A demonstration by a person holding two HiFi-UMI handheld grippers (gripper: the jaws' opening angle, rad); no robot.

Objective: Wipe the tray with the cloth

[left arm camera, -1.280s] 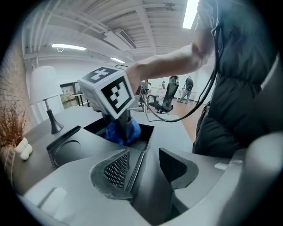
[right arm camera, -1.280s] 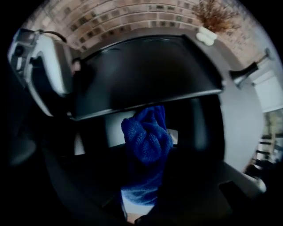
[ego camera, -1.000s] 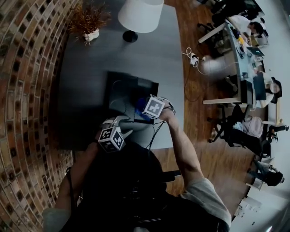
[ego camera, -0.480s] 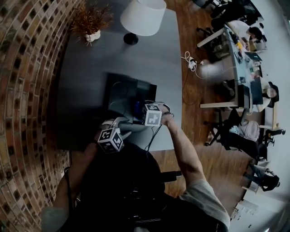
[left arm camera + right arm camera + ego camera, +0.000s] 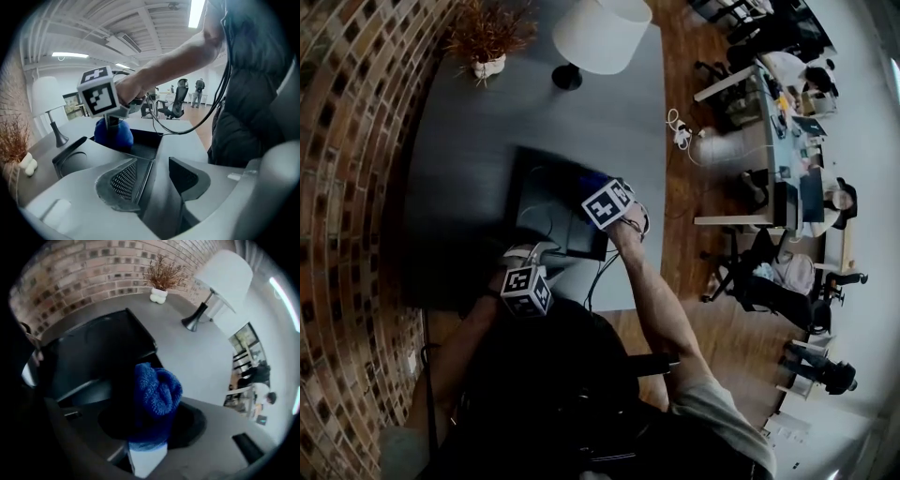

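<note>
The right hand-held gripper (image 5: 150, 425) pinches the blue cloth (image 5: 157, 390) tight. The cloth sticks out past its jaws in a fat bunch. This gripper points steeply down over the right side of the black tray (image 5: 546, 187). The tray lies flat on the grey bench (image 5: 581, 103).

From the cloth, most of the tray lies off toward the brick wall (image 5: 356, 141). On the other side of the cloth there is only bare bench. So I think the next wipe has to go toward the wall, across the tray. I cannot tell if the cloth presses on the tray or hangs just above it.

The left hand-held gripper (image 5: 152, 173) sits at the near edge of the tray. Its jaws are close together, with a thin edge between them. It looks like the tray's rim, so I think it pinches the rim to stop the tray from sliding. The right one is nearer the part left to wipe, and it has the cloth.
</note>
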